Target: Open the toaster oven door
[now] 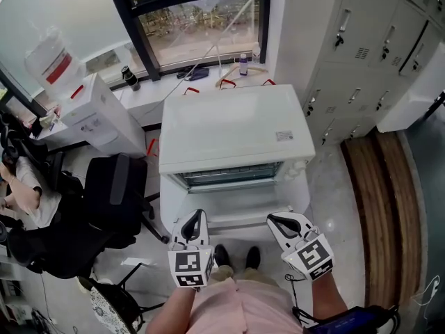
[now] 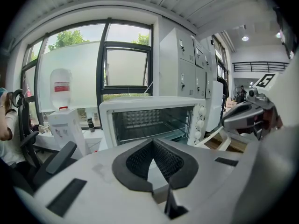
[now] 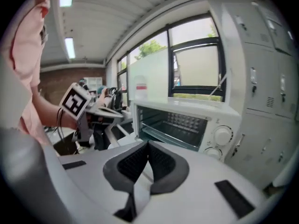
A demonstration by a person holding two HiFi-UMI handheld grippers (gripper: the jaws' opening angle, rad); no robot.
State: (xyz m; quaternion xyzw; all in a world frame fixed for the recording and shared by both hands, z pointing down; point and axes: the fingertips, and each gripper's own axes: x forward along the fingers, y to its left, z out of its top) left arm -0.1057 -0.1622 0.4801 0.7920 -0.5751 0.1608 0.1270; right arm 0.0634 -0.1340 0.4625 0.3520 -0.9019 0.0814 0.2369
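Holding both tools back from the oven (image 1: 233, 127): left gripper (image 1: 197, 218) and right gripper (image 1: 279, 221) hover side by side, tips toward the open front, touching nothing. Left jaws: pads brought together at the tips, nothing between them. Right jaws: same, pads meeting, empty. Oven sits straight ahead of both jaws and apart from them. Cavity and rack (image 1: 226, 176) are exposed in all three views, so the door (image 1: 235, 220) reads as already dropped; in the head view it lies forward and low, between the two jaw tips. Its handle edge I cannot make out. Knobs (image 3: 223, 135) are ahead and to the right of the right jaws. Judgement: task looks done or nearly so; what remains is confirming the door rests at its stop. Risks from here: (1) the door lies close beneath the jaws, so a downward drift of either gripper could strike the pane or load the hinge; (2) if it is short of its stop, it could swing back up; (3) pressing on the lowered door could tip the oven forward; (4) the person's shoes (image 1: 222, 256) stand near the door's edge, so a step forward could bump it.
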